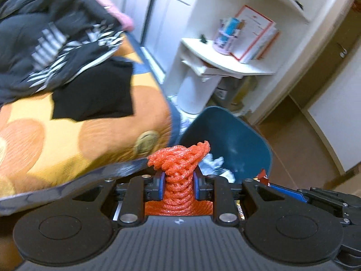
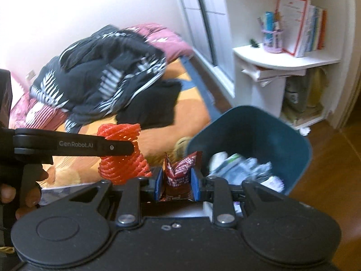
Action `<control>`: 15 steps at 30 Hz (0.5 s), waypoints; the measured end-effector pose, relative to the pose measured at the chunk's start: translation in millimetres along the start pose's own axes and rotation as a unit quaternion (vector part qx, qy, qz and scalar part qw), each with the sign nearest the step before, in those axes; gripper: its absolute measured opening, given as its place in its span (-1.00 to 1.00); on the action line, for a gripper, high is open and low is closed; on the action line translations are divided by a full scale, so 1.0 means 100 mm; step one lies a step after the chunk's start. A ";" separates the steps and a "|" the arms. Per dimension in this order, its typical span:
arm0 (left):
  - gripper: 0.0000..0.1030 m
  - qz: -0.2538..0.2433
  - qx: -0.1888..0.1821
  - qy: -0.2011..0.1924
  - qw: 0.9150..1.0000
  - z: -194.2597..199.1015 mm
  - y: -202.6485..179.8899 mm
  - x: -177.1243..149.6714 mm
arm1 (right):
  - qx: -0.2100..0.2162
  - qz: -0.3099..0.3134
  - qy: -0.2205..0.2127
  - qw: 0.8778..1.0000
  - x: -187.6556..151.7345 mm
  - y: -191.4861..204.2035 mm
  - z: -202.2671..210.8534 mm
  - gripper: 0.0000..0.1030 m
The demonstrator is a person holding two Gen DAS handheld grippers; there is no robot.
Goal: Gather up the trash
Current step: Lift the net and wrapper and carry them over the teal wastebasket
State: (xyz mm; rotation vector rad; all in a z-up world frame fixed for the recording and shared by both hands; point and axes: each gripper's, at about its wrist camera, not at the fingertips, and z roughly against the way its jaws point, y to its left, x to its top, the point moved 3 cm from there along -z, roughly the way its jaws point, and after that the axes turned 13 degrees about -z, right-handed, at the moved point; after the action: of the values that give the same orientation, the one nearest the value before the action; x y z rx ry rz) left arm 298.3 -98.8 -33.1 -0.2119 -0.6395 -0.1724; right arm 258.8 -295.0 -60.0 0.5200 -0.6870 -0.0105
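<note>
My left gripper (image 1: 178, 184) is shut on an orange foam net sleeve (image 1: 179, 158), held over the bed's edge just short of the blue trash bin (image 1: 243, 135). In the right wrist view the same sleeve (image 2: 123, 158) shows pinched in the left gripper (image 2: 129, 145) at the left. My right gripper (image 2: 176, 181) is shut on a dark red snack wrapper (image 2: 179, 171), close to the rim of the blue bin (image 2: 255, 133). The bin holds crumpled white and grey trash (image 2: 243, 169).
A bed with an orange patterned cover (image 1: 67, 135) carries a black-and-white quilt (image 1: 45, 33) and a black cloth (image 1: 94, 97). A white shelf unit (image 2: 282, 67) with books and a pen cup stands behind the bin. Brown wood floor (image 2: 327, 169) lies to the right.
</note>
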 end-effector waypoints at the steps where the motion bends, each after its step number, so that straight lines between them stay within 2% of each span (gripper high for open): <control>1: -0.56 -0.006 -0.005 0.000 1.000 -0.04 -0.08 0.05 | -0.003 -0.002 -0.005 1.000 0.04 -0.06 0.02 -0.49; 9: -0.56 -0.040 -0.032 0.005 0.999 -0.45 -0.56 0.39 | -0.032 -0.029 -0.024 0.999 0.28 -0.57 -0.01 -0.49; 15: -0.56 -0.060 -0.033 0.027 0.997 -0.89 -0.73 0.47 | -0.054 -0.041 -0.011 0.998 0.29 -0.88 -0.22 -0.49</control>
State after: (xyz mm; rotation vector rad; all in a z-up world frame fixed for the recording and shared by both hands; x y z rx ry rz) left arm 370.1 -196.1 -64.0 -0.2319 -0.5938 -0.3139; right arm 308.9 -366.8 -97.2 0.4434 -0.6827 -0.1300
